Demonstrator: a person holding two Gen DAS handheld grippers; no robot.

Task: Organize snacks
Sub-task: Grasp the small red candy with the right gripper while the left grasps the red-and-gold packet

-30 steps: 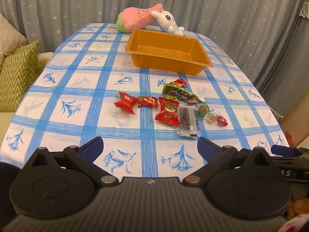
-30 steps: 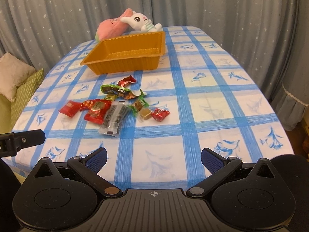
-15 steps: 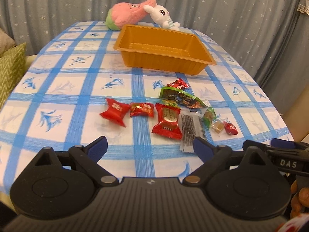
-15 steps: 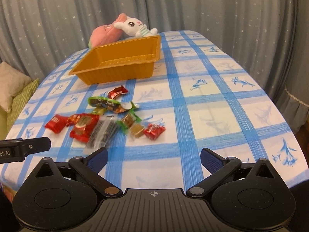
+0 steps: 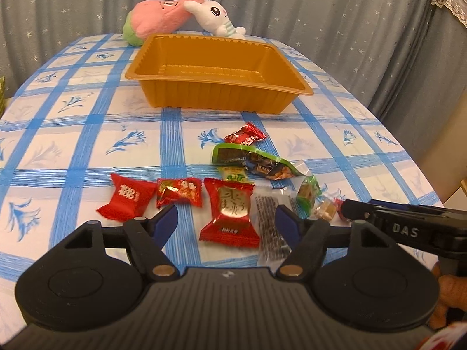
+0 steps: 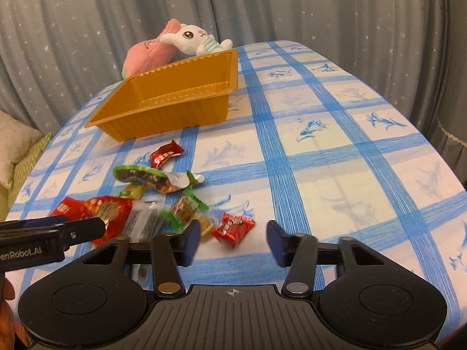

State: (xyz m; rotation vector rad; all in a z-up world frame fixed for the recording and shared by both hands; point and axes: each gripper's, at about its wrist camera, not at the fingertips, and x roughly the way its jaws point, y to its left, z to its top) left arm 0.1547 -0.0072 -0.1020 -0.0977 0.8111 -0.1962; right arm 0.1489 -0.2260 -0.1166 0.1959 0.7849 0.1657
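Several wrapped snacks lie scattered on the blue-checked tablecloth [image 5: 87, 134]. An empty orange tray [image 5: 216, 70] stands behind them, also in the right wrist view [image 6: 175, 99]. My left gripper [image 5: 226, 223] is open, low over the table, its jaws either side of a large red packet [image 5: 232, 213]; a clear dark packet [image 5: 270, 227] lies by its right finger. My right gripper [image 6: 232, 240] is open, its jaws either side of a small red candy [image 6: 233, 229]. A green-wrapped candy [image 6: 184, 210] and a long green packet [image 6: 149, 179] lie further left.
A pink plush [image 5: 159, 14] and a white bunny plush [image 5: 217, 14] lie behind the tray. Grey star curtains hang around the table. A cushion [image 6: 17, 151] sits beyond the left edge. Each gripper shows at the side of the other's view.
Both grippers have moved forward and down toward the snacks, and their jaws have narrowed. The snacks and tray have not moved.
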